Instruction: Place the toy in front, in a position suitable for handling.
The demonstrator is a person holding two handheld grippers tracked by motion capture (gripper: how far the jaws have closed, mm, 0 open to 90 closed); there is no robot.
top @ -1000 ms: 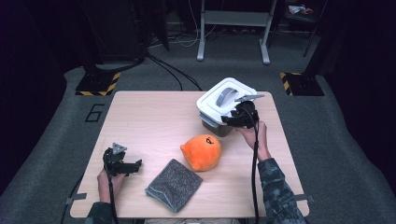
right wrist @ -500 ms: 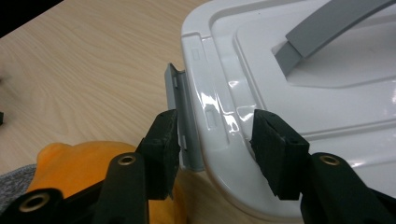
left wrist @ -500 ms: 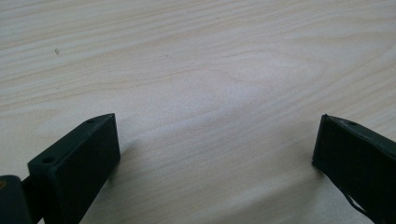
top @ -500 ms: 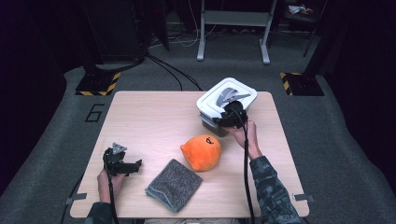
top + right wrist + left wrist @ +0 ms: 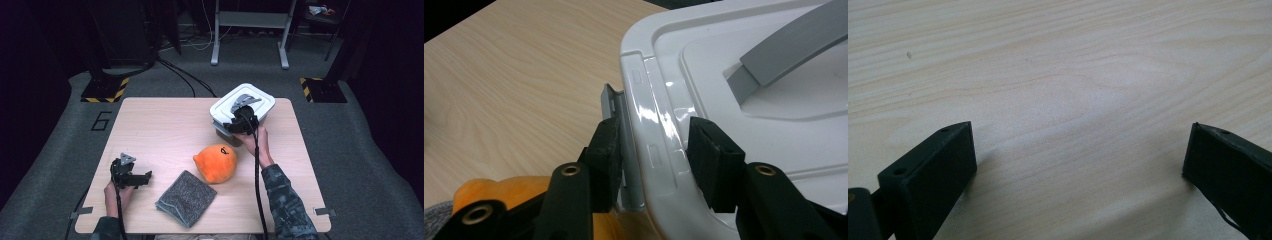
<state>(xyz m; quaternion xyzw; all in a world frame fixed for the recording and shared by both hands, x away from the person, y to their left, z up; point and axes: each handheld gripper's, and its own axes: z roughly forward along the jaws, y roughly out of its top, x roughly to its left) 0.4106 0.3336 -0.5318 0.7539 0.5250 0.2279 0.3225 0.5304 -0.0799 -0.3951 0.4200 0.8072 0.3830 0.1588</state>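
Observation:
A white lidded box (image 5: 261,99) with a grey handle (image 5: 789,47) stands at the table's far right. My right gripper (image 5: 239,121) is at the box's near left edge. In the right gripper view its jaws (image 5: 651,135) straddle the lid's rim (image 5: 659,125) and a grey latch (image 5: 624,135). One pad lies against the latch, the other on the lid's top; the jaws have just been closing on them. My left gripper (image 5: 141,178) rests near the table's front left, its jaws (image 5: 1080,132) wide open over bare wood.
An orange plush toy (image 5: 216,162) lies in front of the box, close to the right hand. A folded grey cloth (image 5: 186,198) sits at the table's (image 5: 160,125) front edge, between the two hands. Dark floor and stands surround the table.
My right gripper has shifted left along the box's near side to its left edge, and its jaws have narrowed around the rim and latch. The left hand has kept still.

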